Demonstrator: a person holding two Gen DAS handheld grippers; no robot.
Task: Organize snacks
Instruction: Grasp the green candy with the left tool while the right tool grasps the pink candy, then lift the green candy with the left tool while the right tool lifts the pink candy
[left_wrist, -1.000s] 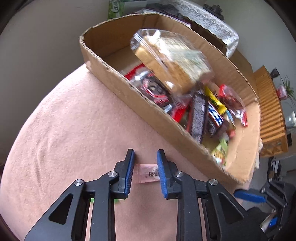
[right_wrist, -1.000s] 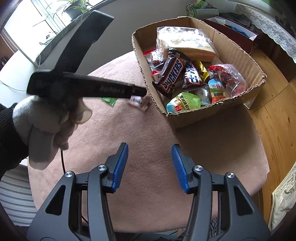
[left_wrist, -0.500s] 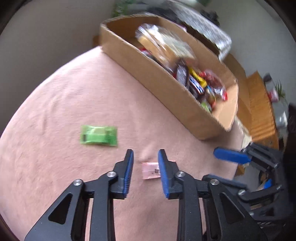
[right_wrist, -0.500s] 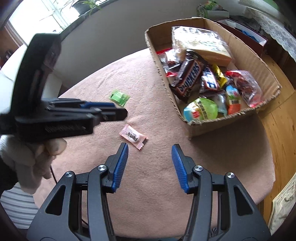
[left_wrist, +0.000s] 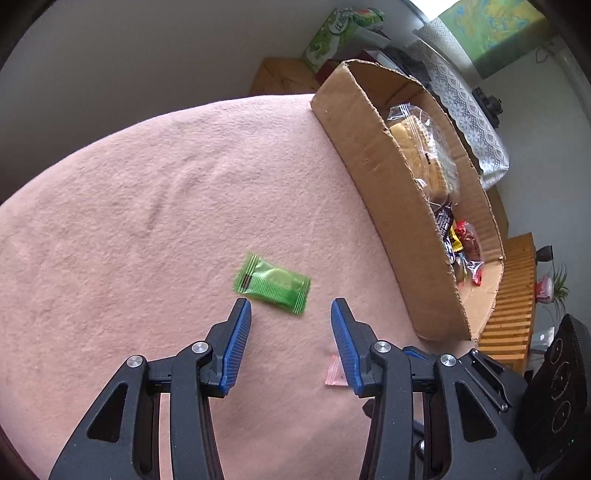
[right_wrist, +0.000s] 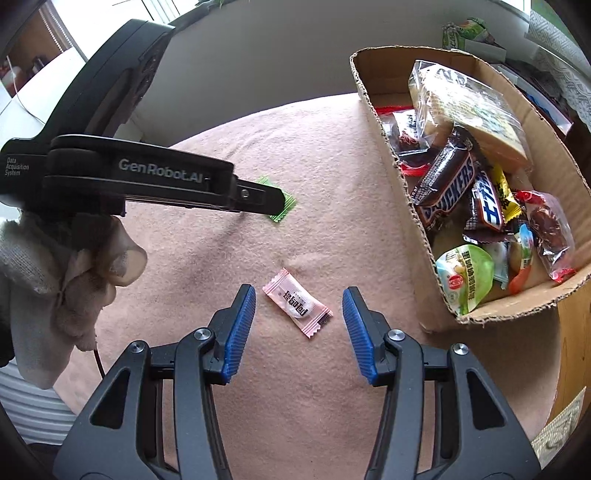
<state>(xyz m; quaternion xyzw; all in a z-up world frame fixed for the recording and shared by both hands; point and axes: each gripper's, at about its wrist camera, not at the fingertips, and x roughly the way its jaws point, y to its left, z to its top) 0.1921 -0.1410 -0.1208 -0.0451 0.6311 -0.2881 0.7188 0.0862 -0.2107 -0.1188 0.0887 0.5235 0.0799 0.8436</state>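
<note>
Meanwhile, on a round table under a pink fleecy cloth (left_wrist: 147, 206), two small wrapped sweets lie loose beside an open brown cardboard box (left_wrist: 399, 206) crowded with chocolate bars and bagged snacks. At left, the left gripper (left_wrist: 291, 314), carried in a white-gloved hand (right_wrist: 62, 266), hovers over a flat green foil-wrapped sweet (left_wrist: 272, 283); its blue ribbed jaws are opening with nothing between them, the sweet lying just beyond the tips. Farther right, the right gripper (right_wrist: 298, 299) hangs with jaws parted and empty above a pink oblong sweet in a crimped plastic wrapper (right_wrist: 297, 302), which lies slantwise on the cloth between the tips and touches neither pad. Both sweets look very light, with a small firm core inside thin, slick, crinkly film that should give and slide under pressure. The surest hold would seem to be across the plump middle of each, not the flimsy sealed ends, with the pads pressed down into the soft cloth.
</note>
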